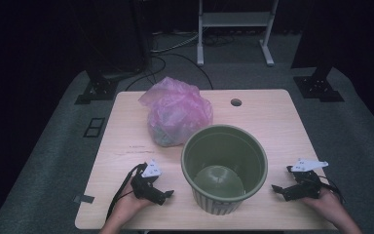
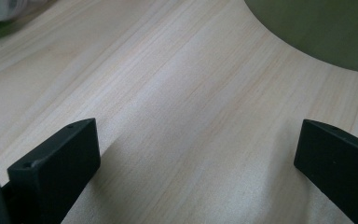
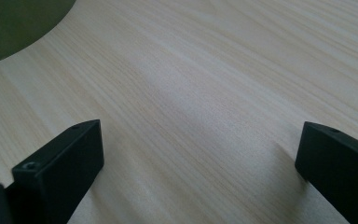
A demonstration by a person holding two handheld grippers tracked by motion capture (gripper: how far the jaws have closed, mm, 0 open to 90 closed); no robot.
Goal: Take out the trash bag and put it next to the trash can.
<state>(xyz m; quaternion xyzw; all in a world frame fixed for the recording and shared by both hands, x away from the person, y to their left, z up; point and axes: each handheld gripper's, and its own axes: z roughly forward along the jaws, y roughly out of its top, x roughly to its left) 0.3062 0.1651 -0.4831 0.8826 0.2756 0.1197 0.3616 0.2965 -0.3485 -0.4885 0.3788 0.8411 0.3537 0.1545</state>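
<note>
A green ribbed bin (image 1: 224, 165) stands empty near the front middle of the wooden table (image 1: 272, 122). Behind it to the left lies a crumpled pink plastic bag (image 1: 175, 109) with something greenish inside. My left gripper (image 1: 163, 195) rests on the table left of the bin, open, nothing between its jaws. In the left gripper view the gripper (image 2: 196, 154) has bare wood between its jaws and the bin's wall (image 2: 326, 28) at upper right. My right gripper (image 1: 278, 190) rests right of the bin, open and empty. The right gripper view shows that gripper (image 3: 200, 154) over wood, the bin (image 3: 14, 23) at upper left.
A round cable hole (image 1: 235, 102) sits near the table's far edge. A strip of dark tape (image 1: 84, 199) is at the front left corner. Beyond the table are a white stand's legs (image 1: 233, 34), black stand bases (image 1: 95, 87) and cables on grey carpet.
</note>
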